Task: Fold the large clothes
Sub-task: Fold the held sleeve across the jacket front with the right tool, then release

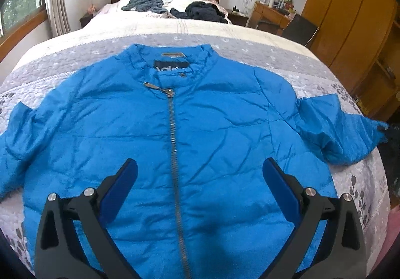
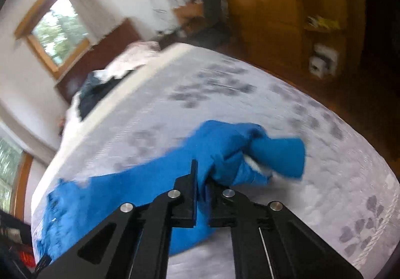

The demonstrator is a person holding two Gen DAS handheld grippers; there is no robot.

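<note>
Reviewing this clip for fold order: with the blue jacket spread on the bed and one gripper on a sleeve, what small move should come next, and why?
Probably carry the sleeve inward across the jacket front. The right gripper is shut on bunched sleeve fabric, while the left gripper hovers open above the zipper, holding nothing. The jacket lies flat and zipped on the bed, both sleeves out to the sides.

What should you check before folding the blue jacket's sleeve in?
1. Jacket lies front-up on the bed: ok.
2. Zipper closed: ok.
3. Right gripper shut on the sleeve: ok.
4. Left gripper open, free above the jacket: ok.
5. Sleeve smooth: not ok, bunched.
6. Other sleeve flat: not ok, rumpled.
</note>
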